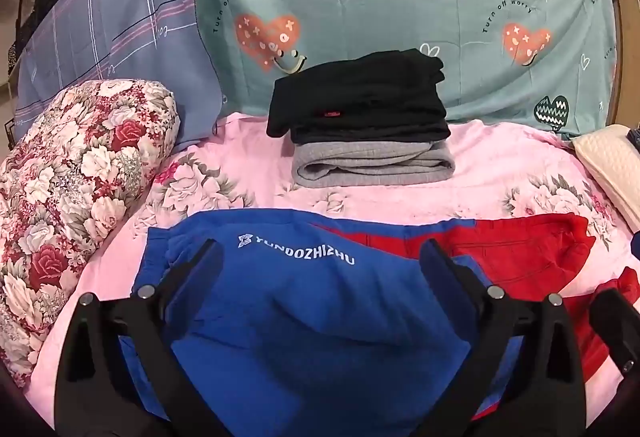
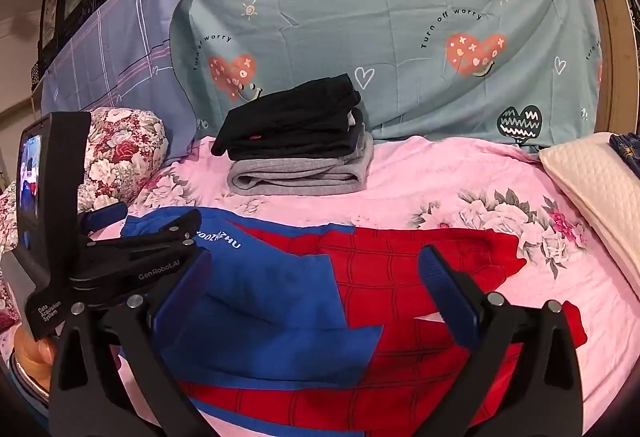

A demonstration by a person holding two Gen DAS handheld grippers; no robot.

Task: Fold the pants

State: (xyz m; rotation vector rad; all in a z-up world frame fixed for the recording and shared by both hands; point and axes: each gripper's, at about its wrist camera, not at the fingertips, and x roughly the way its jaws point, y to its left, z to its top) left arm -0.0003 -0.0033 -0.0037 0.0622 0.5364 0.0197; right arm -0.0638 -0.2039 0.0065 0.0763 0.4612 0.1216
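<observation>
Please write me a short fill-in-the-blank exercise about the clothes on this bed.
1. The folded black garment lies on top of a folded ____ garment.
2. The blue and ____ pants lie spread on the pink floral bedsheet.
3. Both the left gripper and the right gripper have their jaws ____.

Missing words: grey; red; open

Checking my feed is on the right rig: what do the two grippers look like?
Both grippers, left and right, are black plastic with blue pads and silver pivot bolts. The left gripper's body reads "GenRobot.AI" and "Data Acquisition System", with a small lit screen behind.
</observation>
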